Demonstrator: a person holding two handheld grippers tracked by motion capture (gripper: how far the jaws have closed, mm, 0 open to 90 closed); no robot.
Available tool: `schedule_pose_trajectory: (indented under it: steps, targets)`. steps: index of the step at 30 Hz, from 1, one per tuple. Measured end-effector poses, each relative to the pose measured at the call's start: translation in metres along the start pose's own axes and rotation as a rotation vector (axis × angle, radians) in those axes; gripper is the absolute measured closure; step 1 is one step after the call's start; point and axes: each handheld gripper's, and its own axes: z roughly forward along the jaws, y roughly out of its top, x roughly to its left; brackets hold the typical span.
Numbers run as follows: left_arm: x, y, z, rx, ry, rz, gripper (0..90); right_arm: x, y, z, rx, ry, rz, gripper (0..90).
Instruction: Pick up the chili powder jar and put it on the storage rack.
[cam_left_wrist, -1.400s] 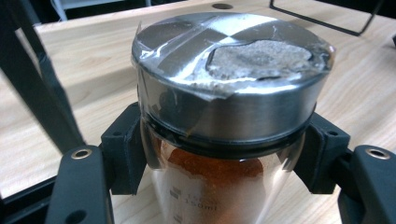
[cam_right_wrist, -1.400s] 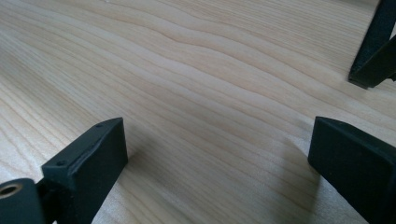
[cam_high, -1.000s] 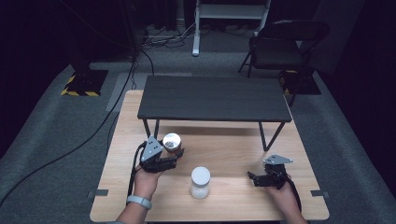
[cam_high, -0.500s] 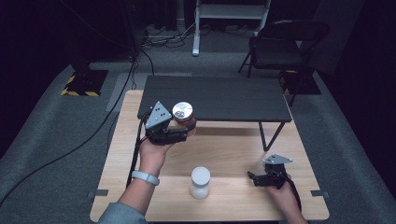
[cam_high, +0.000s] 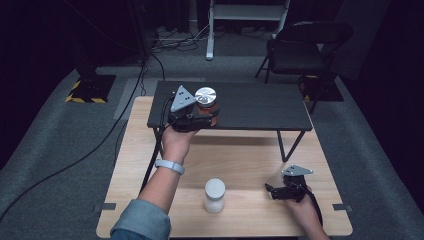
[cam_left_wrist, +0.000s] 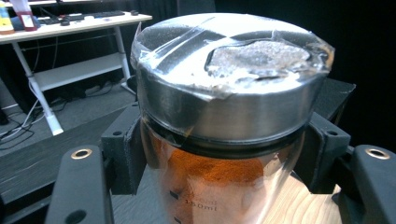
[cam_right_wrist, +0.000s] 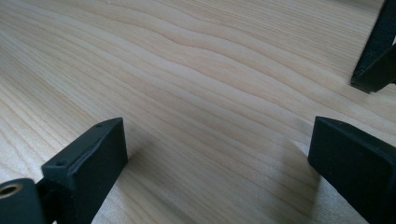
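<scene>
Only "150ml" on the tong-held glass jar of orange powder.

You cannot see the base of the glass jar in the left gripper view: the picture's lower edge cuts it off, and only part of its printed scale is legible. In the high view the jar's lower body sits hidden behind the left gripper. The right hand runs off the bottom edge.

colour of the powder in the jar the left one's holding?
Orange-brown powder in the glass jar, under a silver lid; clearest in the left gripper view.
</scene>
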Motion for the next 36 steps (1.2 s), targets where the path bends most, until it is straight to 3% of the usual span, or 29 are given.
schedule_pose_trajectory:
  steps: [5, 15, 16, 17, 18, 19, 22, 24, 28, 30, 34, 36]
  targets:
    - [-0.002, 0.003, 0.015, 0.033, 0.022, 0.004, 30.3, 0.0, 0.0, 0.0, 0.0, 0.0, -0.001, 4.1]
    - [0.001, 0.002, 0.031, 0.054, 0.035, -0.04, 29.9, 0.0, 0.0, 0.0, 0.0, 0.002, -0.003, 4.1]
    - [-0.001, 0.0, 0.031, 0.046, 0.048, -0.047, 27.4, 0.0, 0.0, 0.0, 0.0, 0.002, -0.003, 4.1]
    - [-0.001, 0.0, 0.031, 0.046, 0.048, -0.047, 17.8, 0.0, 0.0, 0.0, 0.0, 0.002, -0.003, 4.1]
    - [0.0, -0.001, 0.029, 0.041, 0.05, -0.083, 12.8, 0.0, 0.0, 0.0, 0.001, 0.002, -0.003, 4.1]
    - [0.0, -0.001, 0.029, 0.041, 0.05, -0.083, 11.3, 0.0, 0.0, 0.0, 0.001, 0.001, -0.003, 4.0]
    - [-0.001, -0.002, 0.021, 0.035, 0.062, -0.092, 9.5, 0.0, 0.0, 0.0, 0.001, 0.001, -0.003, 4.0]
    - [0.0, -0.007, 0.007, 0.008, 0.063, -0.107, 8.6, 0.0, 0.0, 0.0, 0.001, 0.001, -0.003, 4.0]
    - [-0.004, -0.011, -0.007, 0.013, 0.077, -0.123, 5.5, 0.001, 0.001, 0.0, 0.002, -0.003, -0.002, 3.5]
    - [-0.004, -0.016, -0.02, 0.031, 0.058, -0.145, 3.0, 0.003, 0.002, 0.001, 0.004, -0.012, 0.005, 2.8]
    - [-0.008, -0.024, -0.035, 0.046, 0.043, -0.119, 2.5, 0.005, 0.002, 0.002, 0.005, -0.015, 0.007, 2.5]
    - [-0.014, -0.033, -0.047, 0.062, 0.051, -0.073, 2.6, 0.005, 0.002, 0.002, 0.006, -0.016, 0.007, 2.5]
